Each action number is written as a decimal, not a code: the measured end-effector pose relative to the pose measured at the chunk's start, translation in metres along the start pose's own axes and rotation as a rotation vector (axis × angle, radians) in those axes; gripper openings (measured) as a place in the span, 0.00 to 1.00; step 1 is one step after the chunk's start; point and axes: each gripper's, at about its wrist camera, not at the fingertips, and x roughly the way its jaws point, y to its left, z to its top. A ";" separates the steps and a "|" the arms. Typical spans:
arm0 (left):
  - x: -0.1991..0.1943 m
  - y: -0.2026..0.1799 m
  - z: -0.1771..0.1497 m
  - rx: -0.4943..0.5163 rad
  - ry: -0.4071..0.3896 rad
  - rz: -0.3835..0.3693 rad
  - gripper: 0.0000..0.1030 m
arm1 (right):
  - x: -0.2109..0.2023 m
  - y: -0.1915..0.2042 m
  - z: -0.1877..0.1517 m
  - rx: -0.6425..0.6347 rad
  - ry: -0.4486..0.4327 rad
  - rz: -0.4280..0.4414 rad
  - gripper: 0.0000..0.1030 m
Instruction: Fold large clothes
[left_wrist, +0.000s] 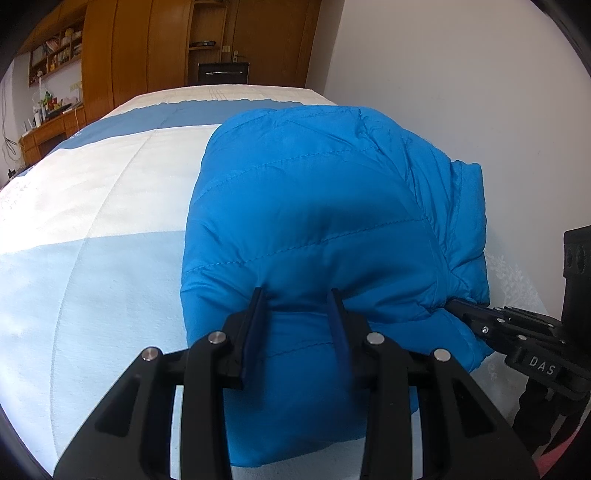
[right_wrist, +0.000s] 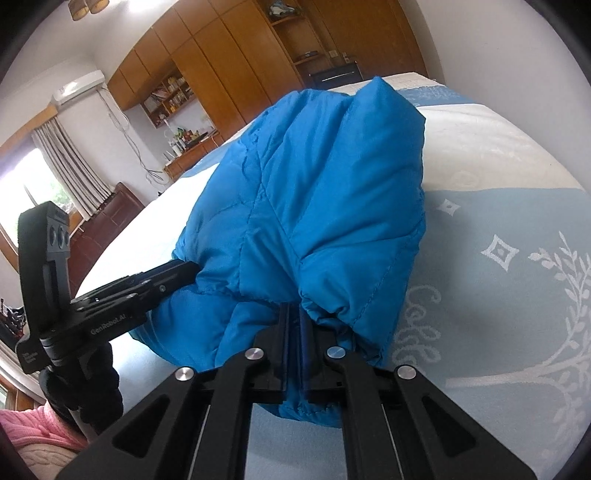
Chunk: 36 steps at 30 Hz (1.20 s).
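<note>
A bright blue quilted puffer jacket (left_wrist: 314, 206) lies folded in a bundle on the bed, near its right side. My left gripper (left_wrist: 298, 293) has its fingers pushed into the jacket's near edge, with a wad of fabric bulging between them. My right gripper (right_wrist: 294, 308) is shut on the jacket's (right_wrist: 314, 192) near right hem, fingers almost together with fabric pinched between. Each gripper shows in the other view: the right gripper (left_wrist: 452, 304) at the jacket's right corner, the left gripper (right_wrist: 194, 269) at its left.
The bed (left_wrist: 92, 229) has a white and pale blue quilt, patterned with white leaves in the right wrist view (right_wrist: 517, 277). A white wall (left_wrist: 461, 92) runs along its right side. Wooden wardrobes (left_wrist: 147, 44), shelves and a desk stand at the far end.
</note>
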 end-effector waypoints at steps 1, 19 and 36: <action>-0.001 0.000 0.003 0.000 0.005 -0.007 0.32 | -0.002 0.002 0.002 -0.012 0.003 0.001 0.03; 0.076 0.033 0.146 -0.064 0.184 -0.138 0.32 | 0.059 0.008 0.156 -0.101 0.054 -0.056 0.08; 0.142 0.041 0.142 -0.049 0.289 -0.139 0.30 | 0.120 -0.054 0.143 0.054 0.138 -0.030 0.00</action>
